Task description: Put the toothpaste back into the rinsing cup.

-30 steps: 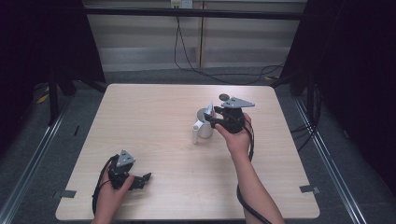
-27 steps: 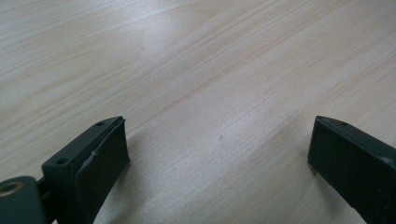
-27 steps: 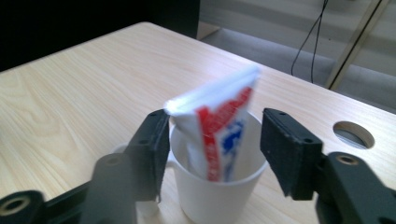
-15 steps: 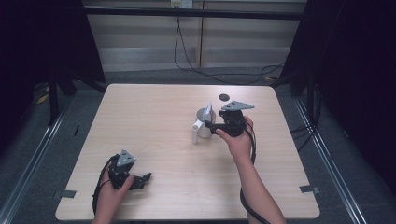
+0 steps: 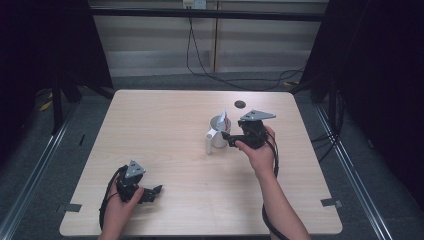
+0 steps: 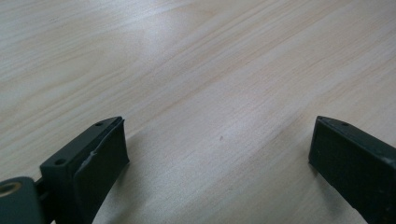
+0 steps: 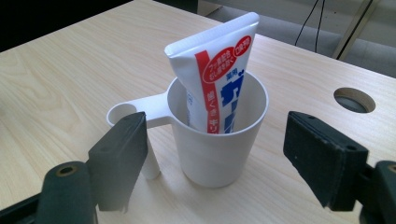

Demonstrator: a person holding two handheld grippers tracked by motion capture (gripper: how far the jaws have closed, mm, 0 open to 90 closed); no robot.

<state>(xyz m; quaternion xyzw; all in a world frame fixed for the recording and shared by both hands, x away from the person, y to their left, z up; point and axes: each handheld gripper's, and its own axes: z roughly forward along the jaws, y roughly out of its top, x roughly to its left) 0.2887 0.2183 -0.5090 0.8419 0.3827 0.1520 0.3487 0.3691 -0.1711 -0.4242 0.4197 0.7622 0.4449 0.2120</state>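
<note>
Down at seven o'clock on the bench [image 5: 165, 130] my left hand-held gripper [image 5: 150, 192] rests released, unmoved. Toward two o'clock, my right hand-held gripper [image 5: 227, 137] has drifted slightly nearer me, jaws spread wide just beside the white cup [image 7: 217, 140] holding the toothpaste tube [image 7: 217, 79]; I judge a grasp comes next

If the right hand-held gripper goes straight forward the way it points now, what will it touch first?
Most likely the white cup holding the toothpaste tube. The right hand-held gripper is open, and the cup stands between its jaws, just ahead. How near is hard to judge.
</note>
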